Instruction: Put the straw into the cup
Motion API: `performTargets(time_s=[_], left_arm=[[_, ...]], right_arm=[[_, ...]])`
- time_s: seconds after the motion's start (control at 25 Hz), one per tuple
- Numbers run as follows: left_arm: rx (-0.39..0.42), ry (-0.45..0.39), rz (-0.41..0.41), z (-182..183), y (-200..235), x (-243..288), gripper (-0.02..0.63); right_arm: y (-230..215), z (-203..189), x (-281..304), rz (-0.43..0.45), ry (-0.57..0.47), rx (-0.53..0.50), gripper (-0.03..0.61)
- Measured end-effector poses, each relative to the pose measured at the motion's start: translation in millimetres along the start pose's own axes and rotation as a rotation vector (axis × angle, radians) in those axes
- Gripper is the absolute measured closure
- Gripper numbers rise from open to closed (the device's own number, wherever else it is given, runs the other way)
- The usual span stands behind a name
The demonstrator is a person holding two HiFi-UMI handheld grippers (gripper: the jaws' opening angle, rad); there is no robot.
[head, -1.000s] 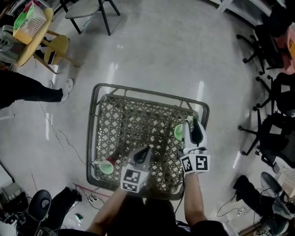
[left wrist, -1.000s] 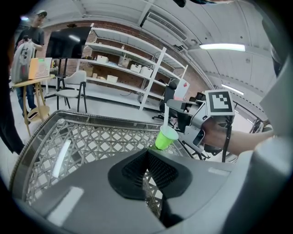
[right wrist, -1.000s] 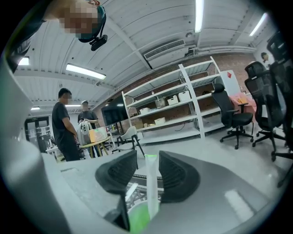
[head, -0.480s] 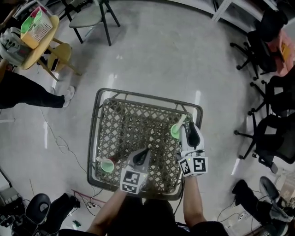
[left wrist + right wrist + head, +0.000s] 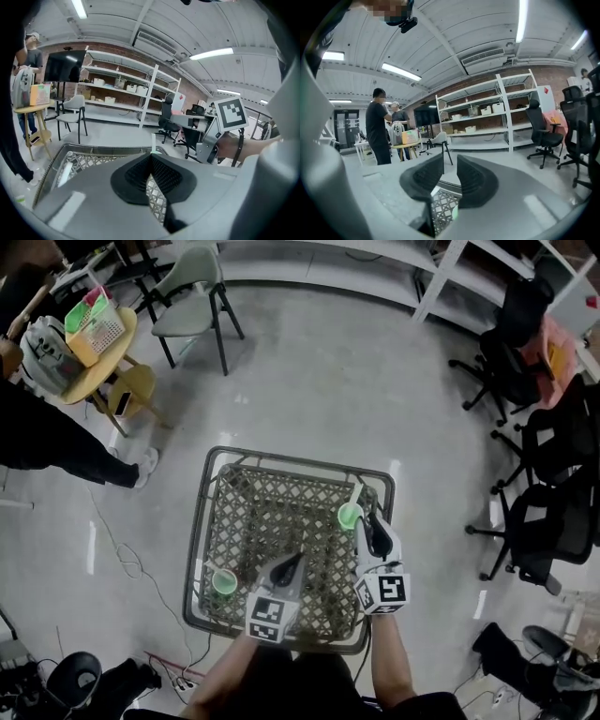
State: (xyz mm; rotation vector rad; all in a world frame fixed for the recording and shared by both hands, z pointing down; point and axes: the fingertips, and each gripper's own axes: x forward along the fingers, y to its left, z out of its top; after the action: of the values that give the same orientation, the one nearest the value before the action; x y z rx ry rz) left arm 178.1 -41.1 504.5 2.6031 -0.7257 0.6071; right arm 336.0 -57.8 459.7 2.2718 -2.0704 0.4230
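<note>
A green cup [image 5: 349,516] stands near the right edge of the square wicker table [image 5: 246,486], and a pale straw [image 5: 355,495] leans out of it. The same straw [image 5: 152,144] shows just past my left jaws. A second green cup [image 5: 223,582] sits at the table's front left corner. My right gripper [image 5: 368,523] hovers just behind the cup with the straw. Its jaws [image 5: 449,169] are closing with a gap and nothing between them. My left gripper [image 5: 298,561] hangs over the table's front middle, pads together [image 5: 151,163], holding nothing.
A grey folding chair [image 5: 192,282] and a round wooden table with a basket [image 5: 94,329] stand at the far left, with a person [image 5: 42,437] beside them. Office chairs [image 5: 544,446] crowd the right side. Cables [image 5: 122,549] lie on the floor left of the wicker table.
Both grippers have risen and the table looks smaller. The right gripper has drawn back from the cup with the straw, which stands on its own.
</note>
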Motion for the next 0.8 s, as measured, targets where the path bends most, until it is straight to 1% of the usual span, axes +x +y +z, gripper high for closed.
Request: performTargets(time_s=[0.2,0.36,0.6,0.8], left_arm=[[0.048,-0.054,-0.001,23,-16,-13,0.607],[0.071,-0.094,0.007,41,-24,-34,0.607],[0.093,-0.138,0.02,53,-38,-69,0.607],[0.105,-0.172,0.037,63,-44,-93,0.607]], right_arm=[[10,14,-28,0.031,-0.008,-0.019,0.503],[28,29,-49,0.05,-0.018,-0.033,0.526],[54,44,-80,0.072,-0.038,-0.043,0.56],[70,52,-103,0.088,-0.046,-0.054,0.575]])
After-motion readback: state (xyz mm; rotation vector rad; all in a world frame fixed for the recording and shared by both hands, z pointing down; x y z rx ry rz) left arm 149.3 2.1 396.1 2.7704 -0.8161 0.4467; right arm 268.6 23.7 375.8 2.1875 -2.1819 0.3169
